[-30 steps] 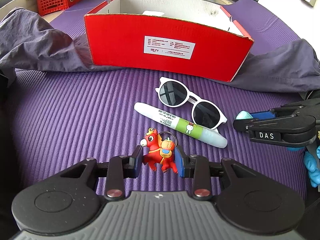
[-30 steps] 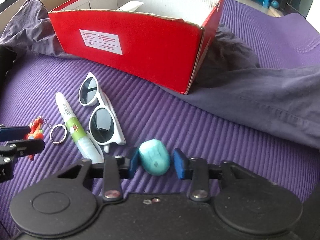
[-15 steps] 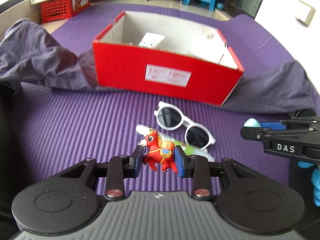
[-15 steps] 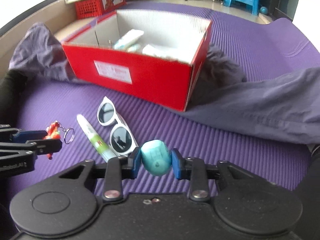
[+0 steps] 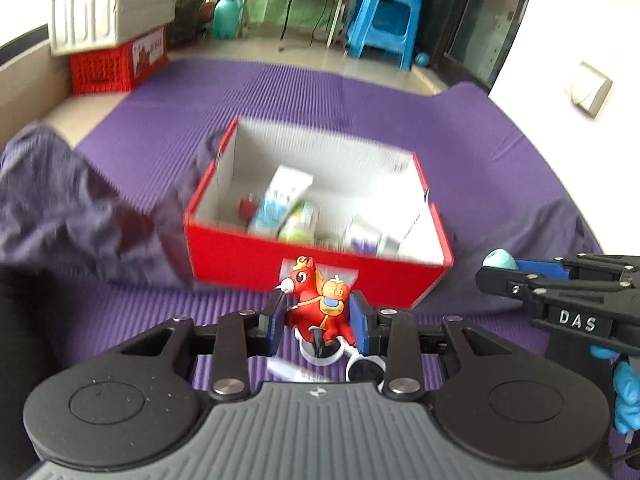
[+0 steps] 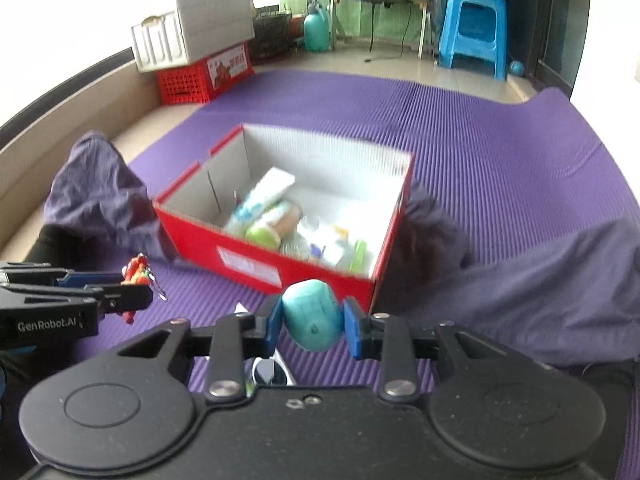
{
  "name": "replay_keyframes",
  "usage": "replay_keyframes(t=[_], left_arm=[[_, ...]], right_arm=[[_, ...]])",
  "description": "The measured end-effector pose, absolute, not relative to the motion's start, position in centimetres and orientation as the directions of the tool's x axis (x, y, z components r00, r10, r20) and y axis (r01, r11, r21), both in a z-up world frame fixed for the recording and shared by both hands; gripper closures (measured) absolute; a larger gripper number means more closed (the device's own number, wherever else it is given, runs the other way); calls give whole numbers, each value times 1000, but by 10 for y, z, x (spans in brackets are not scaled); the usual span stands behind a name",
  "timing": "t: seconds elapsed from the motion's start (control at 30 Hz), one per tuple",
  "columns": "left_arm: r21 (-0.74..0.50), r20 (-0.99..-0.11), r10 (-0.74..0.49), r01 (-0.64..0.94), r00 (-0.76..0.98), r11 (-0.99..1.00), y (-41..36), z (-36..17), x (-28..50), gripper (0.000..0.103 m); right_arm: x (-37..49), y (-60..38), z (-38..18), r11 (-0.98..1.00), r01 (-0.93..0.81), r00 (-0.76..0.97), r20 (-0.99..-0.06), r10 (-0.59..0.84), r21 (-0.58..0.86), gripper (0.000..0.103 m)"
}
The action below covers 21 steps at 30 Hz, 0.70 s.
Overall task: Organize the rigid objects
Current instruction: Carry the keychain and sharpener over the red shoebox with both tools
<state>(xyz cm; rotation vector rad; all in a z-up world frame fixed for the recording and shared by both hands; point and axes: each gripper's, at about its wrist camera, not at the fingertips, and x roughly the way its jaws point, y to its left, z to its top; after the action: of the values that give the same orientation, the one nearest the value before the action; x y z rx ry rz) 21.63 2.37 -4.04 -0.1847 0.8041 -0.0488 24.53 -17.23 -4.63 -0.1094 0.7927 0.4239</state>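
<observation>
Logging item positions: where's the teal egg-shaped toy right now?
The teal egg-shaped toy is clamped in the right claw, centre-bottom of the right wrist view, raised above the purple ribbed mat just short of the red cardboard box.

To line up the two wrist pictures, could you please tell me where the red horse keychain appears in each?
Left wrist view: the red horse keychain sits low at centre, clamped in the left claw.
Right wrist view: it shows small at the left edge, side-on.
Shared landmark: the red box on the purple mat lies beyond it in both.
</observation>
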Motion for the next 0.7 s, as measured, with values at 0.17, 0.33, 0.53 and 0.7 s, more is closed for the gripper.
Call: replay_keyframes(t=[0.17, 0.33, 0.53, 0.7], left_arm=[[-136, -680, -92, -1, 727, 991, 23, -14, 239, 70], [-97, -666, -68, 4, 742, 995, 24, -4, 261, 70], [-52, -685, -36, 1, 727, 999, 23, -16, 294, 70], [-28, -719, -17, -5, 695, 1000, 23, -37, 321, 70]], right_arm=[[261, -158, -20, 909, -417, 671, -667, 323, 21, 72], [283, -146, -7, 912, -410, 697, -644, 314, 1, 72], [312, -135, -18, 924, -383, 698, -659, 281, -11, 72], [338, -128, -37, 933, -360, 683, -686, 251, -17, 72]])
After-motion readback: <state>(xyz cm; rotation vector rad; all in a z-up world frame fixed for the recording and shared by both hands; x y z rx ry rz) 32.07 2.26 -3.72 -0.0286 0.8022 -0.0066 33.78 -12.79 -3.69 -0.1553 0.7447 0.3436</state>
